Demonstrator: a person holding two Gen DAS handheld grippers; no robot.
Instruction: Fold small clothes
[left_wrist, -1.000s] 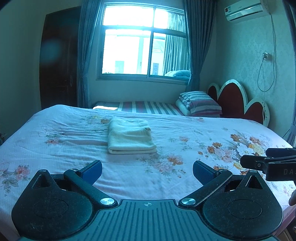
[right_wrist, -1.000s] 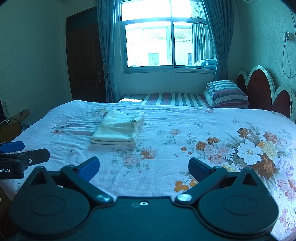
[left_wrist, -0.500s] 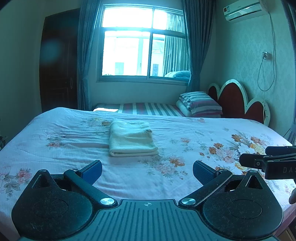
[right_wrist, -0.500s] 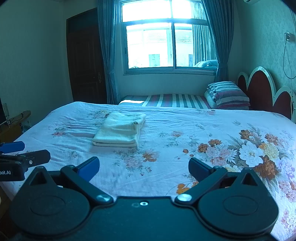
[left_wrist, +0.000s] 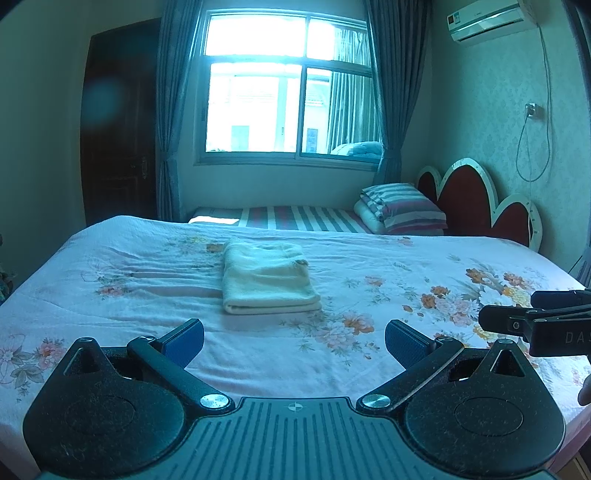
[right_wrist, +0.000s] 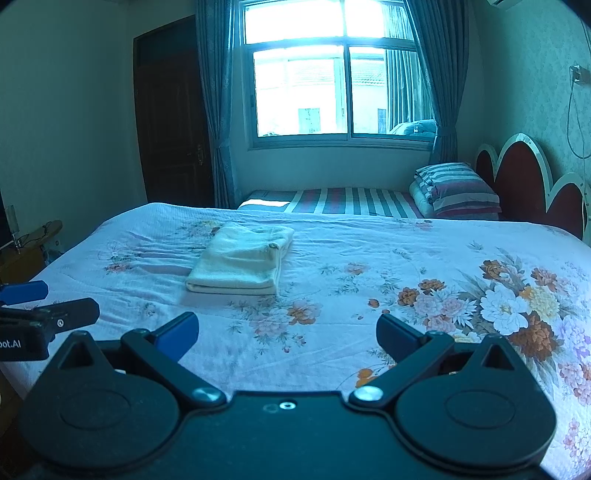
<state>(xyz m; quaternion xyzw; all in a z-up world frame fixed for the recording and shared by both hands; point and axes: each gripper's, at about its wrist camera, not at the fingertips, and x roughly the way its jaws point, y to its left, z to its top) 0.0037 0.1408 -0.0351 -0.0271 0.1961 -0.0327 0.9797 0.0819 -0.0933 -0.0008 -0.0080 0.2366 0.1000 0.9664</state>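
Bedroom walls, a bright window (left_wrist: 288, 99) and blue curtains frame the scene, with a dark door (right_wrist: 170, 125) to the left and a red scalloped headboard (left_wrist: 476, 206) to the right. Filling most of both views is the bed (left_wrist: 406, 266), covered in a pale floral sheet that shows shallow wrinkles near the middle. Beyond it lies a striped mattress with a stack of striped bedding (left_wrist: 402, 206) at the head end.

On the far-left half of the sheet sits the folded cream garment (left_wrist: 267, 282), a neat rectangular stack with its doubled edge facing the cameras; it appears already folded, so the task looks close to done.

Both tools hover over the near edge of the bed, well apart from the garment. The left gripper (left_wrist: 293, 339) has its jaws spread wide with nothing between them, and the right gripper (right_wrist: 286, 336) is likewise released and empty.

The main risk is disturbing the finished stack: a low pass could catch the top layer and drag it open, or snag the wrinkled sheet and shift the pile. A small flap at the garment's far right corner looks loose and would probably unfold first.
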